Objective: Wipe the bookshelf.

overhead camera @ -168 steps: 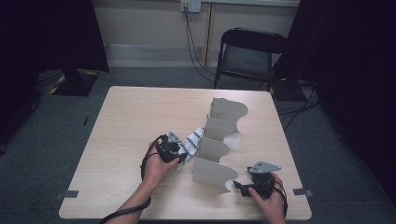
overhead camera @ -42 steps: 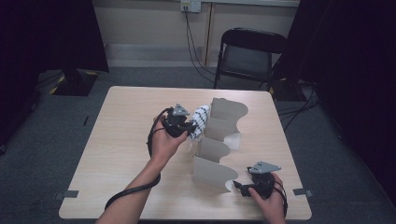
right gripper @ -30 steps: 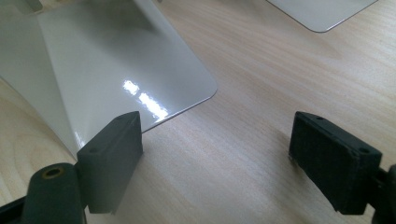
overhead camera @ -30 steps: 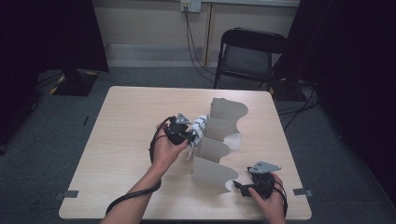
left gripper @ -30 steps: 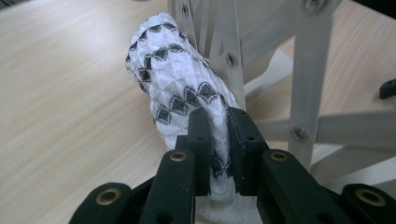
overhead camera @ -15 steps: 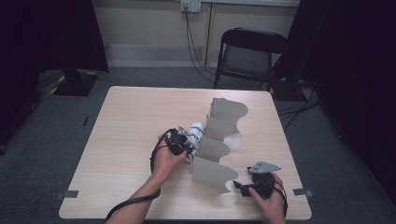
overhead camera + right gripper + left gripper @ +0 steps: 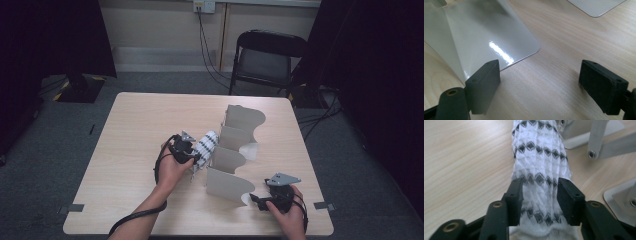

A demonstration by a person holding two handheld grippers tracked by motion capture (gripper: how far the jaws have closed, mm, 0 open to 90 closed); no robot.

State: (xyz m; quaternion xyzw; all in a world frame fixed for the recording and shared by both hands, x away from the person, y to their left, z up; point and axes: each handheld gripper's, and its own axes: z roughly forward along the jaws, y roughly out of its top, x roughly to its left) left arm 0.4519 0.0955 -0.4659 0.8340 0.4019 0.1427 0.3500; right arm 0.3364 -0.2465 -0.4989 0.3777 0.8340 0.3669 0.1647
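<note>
A rolled white cloth with black diamond bands [image 7: 206,144] lies on the wooden table [image 7: 130,125] against the left side of a white rack of wavy divider panels [image 7: 235,150]. My left gripper [image 7: 196,159] points at the roll from the near left. In the left gripper view the cloth [image 7: 539,157] runs between the jaws of my left gripper [image 7: 539,195], which have just been opening and now stand slack at its sides. My right gripper [image 7: 257,200] rests open by the nearest panel's foot; in its own view my right gripper [image 7: 540,82] holds nothing beside the glossy panel [image 7: 474,32].
A black folding chair [image 7: 267,55] stands behind the table's far edge, with cables along the wall. Bare tabletop stretches left of the rack. The rack's metal struts and a flat base plate [image 7: 621,200] lie close to the cloth.
My left hand brought the cloth roll down and nearer, from up beside the rack's far panels onto the table. Its jaws have widened around the roll. The right hand has stayed put.
</note>
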